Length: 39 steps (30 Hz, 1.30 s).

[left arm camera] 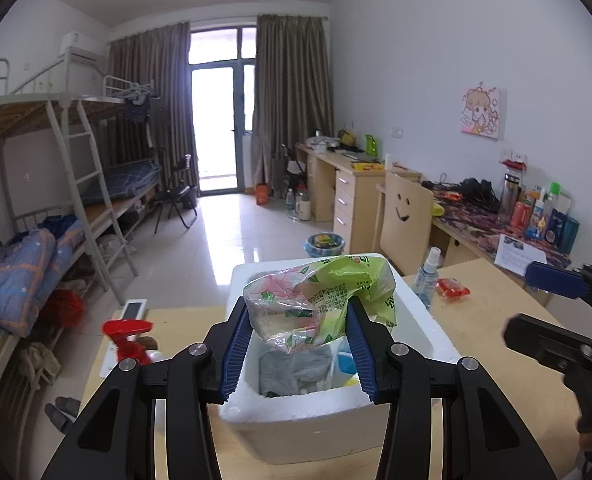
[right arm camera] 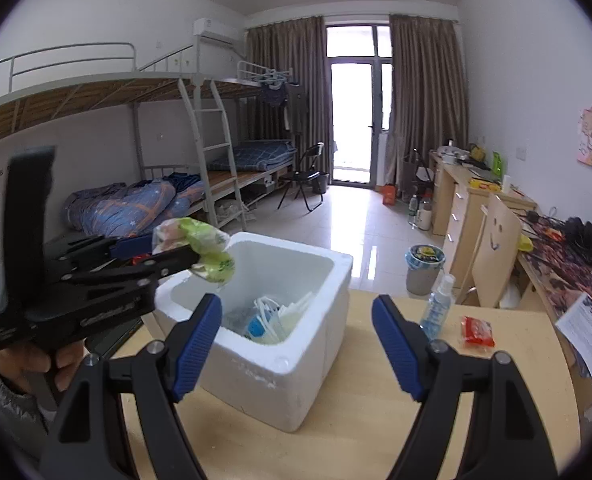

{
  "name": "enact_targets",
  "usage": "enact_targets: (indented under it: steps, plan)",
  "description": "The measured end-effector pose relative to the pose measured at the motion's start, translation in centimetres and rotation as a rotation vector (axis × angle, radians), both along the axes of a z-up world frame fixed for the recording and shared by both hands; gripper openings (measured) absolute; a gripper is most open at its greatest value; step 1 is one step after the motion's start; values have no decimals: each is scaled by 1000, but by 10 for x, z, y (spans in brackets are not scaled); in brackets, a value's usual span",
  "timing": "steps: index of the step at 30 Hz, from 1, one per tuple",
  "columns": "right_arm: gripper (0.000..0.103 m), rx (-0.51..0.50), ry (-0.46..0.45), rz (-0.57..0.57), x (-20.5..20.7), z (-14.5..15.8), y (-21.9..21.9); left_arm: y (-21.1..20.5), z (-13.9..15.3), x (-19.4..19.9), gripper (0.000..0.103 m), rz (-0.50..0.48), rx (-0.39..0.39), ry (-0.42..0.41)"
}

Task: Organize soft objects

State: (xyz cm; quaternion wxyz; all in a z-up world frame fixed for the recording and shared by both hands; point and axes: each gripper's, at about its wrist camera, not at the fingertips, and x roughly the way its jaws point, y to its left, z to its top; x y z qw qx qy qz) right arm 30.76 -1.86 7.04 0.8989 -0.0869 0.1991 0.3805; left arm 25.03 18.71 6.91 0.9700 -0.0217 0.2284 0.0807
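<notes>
Left wrist view: a crumpled plastic bag (left arm camera: 320, 300) is pinched over the open foam box (left arm camera: 296, 412).

The bag, green and floral-printed with a clear part, is clamped between the blue pads of the left gripper (left arm camera: 299, 334) and is held above the box's opening, apparently so that it can be dropped in with the soft things already gathered there; a grey cloth (left arm camera: 296, 372) and some white and blue items are seen at the bottom. In the right wrist view the bag (right arm camera: 199, 250) is seen over the near-left corner of the box (right arm camera: 279, 376). The right gripper (right arm camera: 296, 344) is spread wide and holds nothing, kept back in front of the box. A red packet (right arm camera: 478, 332) and a spray bottle (right arm camera: 438, 308) are left on the wooden table (right arm camera: 336, 440), just right of the box, the packet probably due for sorting next.
</notes>
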Motion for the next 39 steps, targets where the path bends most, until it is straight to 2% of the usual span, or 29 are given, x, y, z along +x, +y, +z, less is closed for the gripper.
enact_targets:
  steps: [10, 20, 22, 24, 27, 33, 37, 39]
  plan:
    - [81, 8, -6, -86, -17, -3, -21, -5, -9, 18, 48, -41, -13, 44]
    - [81, 7, 7, -122, -23, -10, -37, -11, -16, 34, 51, -58, -5, 79]
    - [81, 9, 5, -126, -24, -11, -39, -11, -17, 36, 58, -59, -5, 86]
    - [81, 16, 10, -132, -23, -12, -42, -12, -17, 37, 71, -65, -1, 87]
    - [81, 15, 9, -140, -23, -13, -44, -15, -14, 34, 85, -59, 9, 73]
    - [81, 31, 3, -146, -30, -10, -52, -25, -2, 15, 102, -39, 45, 18]
    - [81, 56, -15, -139, -43, -3, -60, -34, 11, -7, 102, -47, 44, -29]
    - [84, 65, -30, -138, -51, 2, -62, -38, 18, -19, 102, -47, 45, -49]
